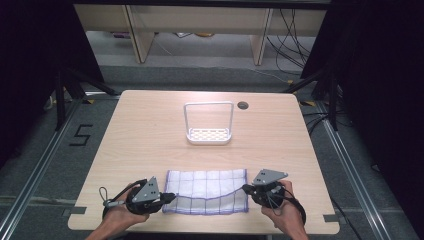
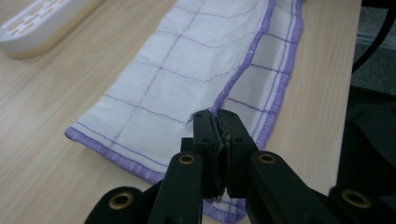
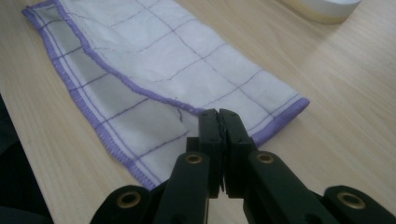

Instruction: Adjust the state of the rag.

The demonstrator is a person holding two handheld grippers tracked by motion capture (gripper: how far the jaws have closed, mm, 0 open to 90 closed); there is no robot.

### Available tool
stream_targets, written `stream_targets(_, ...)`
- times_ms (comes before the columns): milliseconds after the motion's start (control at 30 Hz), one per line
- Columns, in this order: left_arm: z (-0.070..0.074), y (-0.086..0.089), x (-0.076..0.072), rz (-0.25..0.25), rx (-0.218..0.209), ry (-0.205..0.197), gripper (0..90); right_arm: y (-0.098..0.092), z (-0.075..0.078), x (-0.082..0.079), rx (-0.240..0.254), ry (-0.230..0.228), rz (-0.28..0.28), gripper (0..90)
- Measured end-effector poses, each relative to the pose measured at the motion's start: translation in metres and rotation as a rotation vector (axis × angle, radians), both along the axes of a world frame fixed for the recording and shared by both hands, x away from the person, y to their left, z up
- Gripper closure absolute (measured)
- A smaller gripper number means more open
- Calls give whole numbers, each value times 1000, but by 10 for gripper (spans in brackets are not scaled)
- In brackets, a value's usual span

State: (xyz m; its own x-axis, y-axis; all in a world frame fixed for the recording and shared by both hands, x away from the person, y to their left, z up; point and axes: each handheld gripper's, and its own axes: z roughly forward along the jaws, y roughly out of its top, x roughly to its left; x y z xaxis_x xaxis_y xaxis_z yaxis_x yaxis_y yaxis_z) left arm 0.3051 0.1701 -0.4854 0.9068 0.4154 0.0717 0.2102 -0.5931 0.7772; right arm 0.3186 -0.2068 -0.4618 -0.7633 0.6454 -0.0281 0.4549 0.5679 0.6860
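We see a light wooden tabletop [image 1: 150, 130] with a white cloth [image 1: 207, 190] lying near its front edge, between the two grippers. The cloth is checked with thin purple lines and edged in purple stitching. It is folded lengthwise: an upper layer lies over a lower one, its purple hem running in a curve across the cloth, so a strip of the lower layer shows along the near side.

The left gripper [image 1: 167, 198] sits at the cloth's left end, held by the left hand [image 1: 120, 212]. In the left gripper view its jaws are pressed together over the cloth [image 2: 187, 88], right at the hem of the upper layer; we take them to be pinching that edge, with fabric visible between and below the tips.

The right gripper [image 1: 246, 188] is at the cloth's right end, held by the right hand [image 1: 285, 210]. In the right gripper view its jaws are likewise closed tight at the folded hem of the cloth [image 3: 154, 70], near the right corner, and a loose thread shows just beside them.

Farther back, near the middle of the tabletop, stands a white rack [image 1: 209, 135] with a slotted base and a tall looped handle, well apart from the cloth. A small round hole [image 1: 243, 105] is set in the tabletop just right of the rack.
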Motion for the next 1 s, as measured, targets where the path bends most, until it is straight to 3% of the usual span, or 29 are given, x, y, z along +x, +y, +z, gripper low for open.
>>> stream_targets(33,-1,0,-2,-7,22,-6,853,0,-2,-3,-4,-9,7,891)
stream_targets(133,-8,-1,-5,-2,16,31,836,0,-8,-10,-16,12,15,888)
stream_targets(167,-9,0,-5,-19,46,26,834,-1,-11,-12,-17,25,15,885)
stream_targets(267,-17,-2,-12,-48,82,37,775,-1,-19,-17,-18,40,8,867)
stream_targets(300,-19,-2,-14,-52,79,45,721,-2,-20,-18,-30,47,13,856)
stream_targets(333,-21,-4,-17,-38,46,72,678,-3,-21,-20,-18,36,5,813)
stream_targets(367,-18,-2,-16,-44,64,54,656,-5,-19,-21,-22,47,3,774)
stream_targets(400,-15,-2,-17,-20,22,56,607,-7,-18,-22,0,56,-26,738)
stream_targets(467,-9,0,-12,10,-19,48,488,-10,-13,-24,23,27,-51,670)
stream_targets(533,2,6,-1,52,-53,23,425,-13,-7,-27,42,-1,-85,635)
stream_targets(600,7,10,11,112,-96,32,405,-13,-4,-29,53,4,-82,607)
stream_targets(667,9,12,26,158,-92,17,391,-10,-5,-28,48,12,-118,570)
stream_targets(733,9,14,48,177,-33,25,379,-8,-10,-26,35,45,-152,536)
stream_targets(767,7,14,54,191,-35,31,373,-6,-12,-26,49,83,-180,527)
stream_targets(800,5,14,64,207,-24,51,371,-6,-14,-24,43,90,-180,516)
stream_targets(833,5,14,64,207,-24,51,361,-6,-14,-24,43,90,-180,516)
stream_targets(867,-1,10,77,234,-18,75,346,-5,-19,-22,30,87,-198,497)
stream_targets(967,-8,5,86,227,15,82,346,-2,-22,-22,5,64,-194,497)
stream_targets(1000,-10,4,89,225,26,92,347,0,-22,-23,-2,76,-205,497)
